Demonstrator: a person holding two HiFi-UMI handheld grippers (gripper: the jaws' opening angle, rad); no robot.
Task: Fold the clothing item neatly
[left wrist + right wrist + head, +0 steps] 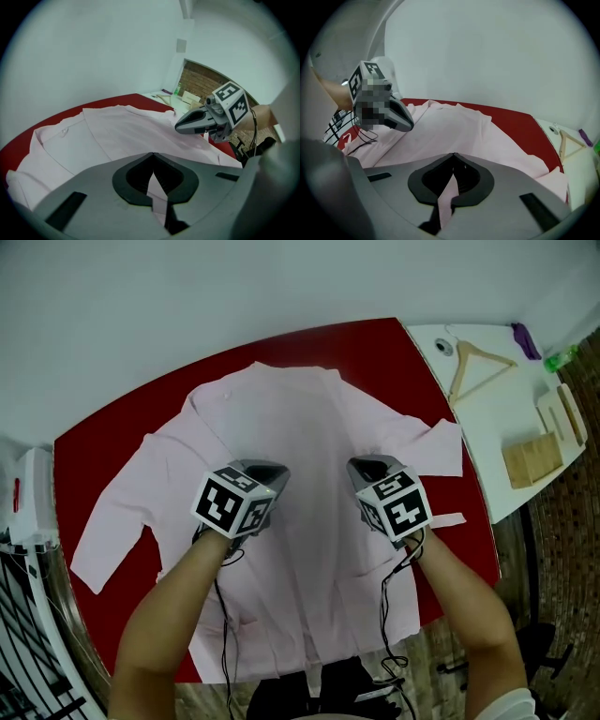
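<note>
A pale pink shirt [281,409] lies spread on the red table [375,343], collar at the far side and sleeves out to both sides. Both grippers hover side by side over its middle. My left gripper [269,469] is shut on a fold of the shirt, and a pink strip [157,187] shows between its jaws. My right gripper [368,466] is likewise shut on the shirt, with a pink strip [447,197] pinched between its jaws. The hem hangs over the near table edge, below the forearms. Each gripper view shows the other gripper alongside: the right gripper [187,125] and the left gripper [405,123].
A white side table [487,427] stands at the right and carries a wooden hanger [473,367], wooden blocks [532,460], a purple item [525,338] and a green one [561,357]. A white rack [28,512] stands at the left. A pale wall rises behind the table.
</note>
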